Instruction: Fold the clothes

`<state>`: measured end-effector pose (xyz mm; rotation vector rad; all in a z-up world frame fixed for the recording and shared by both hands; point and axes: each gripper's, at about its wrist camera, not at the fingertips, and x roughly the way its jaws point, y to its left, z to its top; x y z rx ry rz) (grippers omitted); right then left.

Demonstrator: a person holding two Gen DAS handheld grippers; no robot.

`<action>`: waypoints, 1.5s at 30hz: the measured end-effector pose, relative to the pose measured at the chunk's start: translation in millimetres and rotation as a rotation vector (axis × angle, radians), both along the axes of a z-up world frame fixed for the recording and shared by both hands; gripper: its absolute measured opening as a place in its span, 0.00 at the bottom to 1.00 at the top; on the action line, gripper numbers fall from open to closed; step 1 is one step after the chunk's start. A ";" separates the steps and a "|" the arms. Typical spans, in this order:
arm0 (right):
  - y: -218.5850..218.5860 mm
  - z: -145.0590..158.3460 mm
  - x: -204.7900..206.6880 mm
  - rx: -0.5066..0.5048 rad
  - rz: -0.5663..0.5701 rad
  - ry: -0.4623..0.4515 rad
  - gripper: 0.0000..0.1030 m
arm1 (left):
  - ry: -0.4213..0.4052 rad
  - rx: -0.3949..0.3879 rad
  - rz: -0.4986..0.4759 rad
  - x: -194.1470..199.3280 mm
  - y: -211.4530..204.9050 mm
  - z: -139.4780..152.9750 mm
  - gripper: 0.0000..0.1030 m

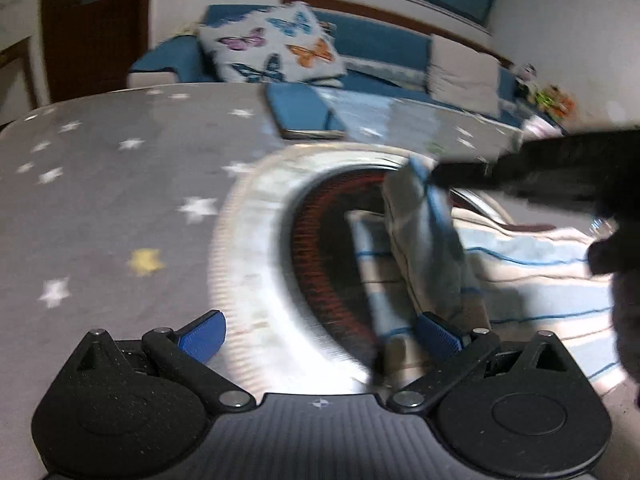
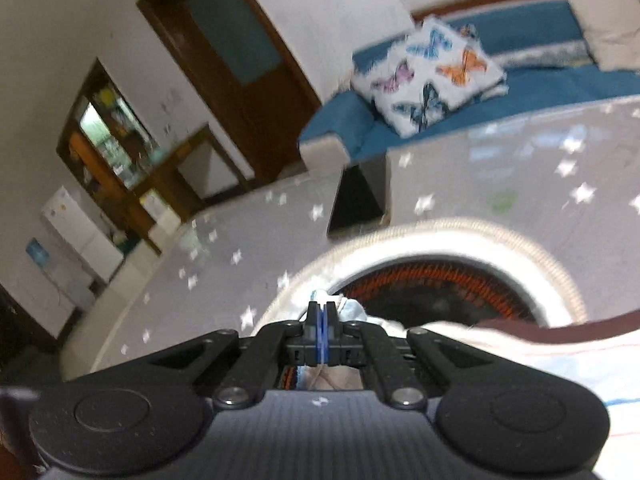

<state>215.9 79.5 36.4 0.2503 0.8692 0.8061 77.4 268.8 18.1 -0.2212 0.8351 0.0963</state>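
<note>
A striped garment (image 1: pixel 520 276), white with blue and tan stripes, lies on the grey star-print table (image 1: pixel 100 200), partly over a round heater (image 1: pixel 256 248) with a red grille. My left gripper (image 1: pixel 320 334) is open, blue pads wide apart, just in front of the garment's near edge. My right gripper (image 1: pixel 440 172) reaches in from the right, shut on a lifted corner of the garment (image 1: pixel 428 232), which hangs down from it. In the right wrist view the right gripper (image 2: pixel 321 320) is shut, with pale cloth (image 2: pixel 352 308) pinched at its tips, and the garment (image 2: pixel 540 360) spreads to the right.
A blue notebook (image 1: pixel 304 112) lies on the table behind the heater. A blue sofa (image 1: pixel 380 48) with a butterfly cushion (image 1: pixel 272 44) stands beyond the table. A dark wooden door (image 2: pixel 236 60) and a cabinet (image 2: pixel 112 136) are at the left. A dark tablet (image 2: pixel 356 204) lies on the table.
</note>
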 end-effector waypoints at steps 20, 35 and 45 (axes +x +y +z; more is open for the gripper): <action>4.5 -22.2 -73.8 -0.243 0.270 -0.087 0.06 | -0.097 -0.007 0.016 19.7 -9.8 22.2 1.00; 8.3 -23.0 -129.3 -0.324 0.359 -0.274 0.63 | -0.021 0.042 0.033 44.5 -12.8 -5.9 1.00; 0.4 -17.3 -154.4 -0.220 0.471 -0.271 1.00 | -0.065 0.021 0.033 45.4 -10.4 11.6 0.99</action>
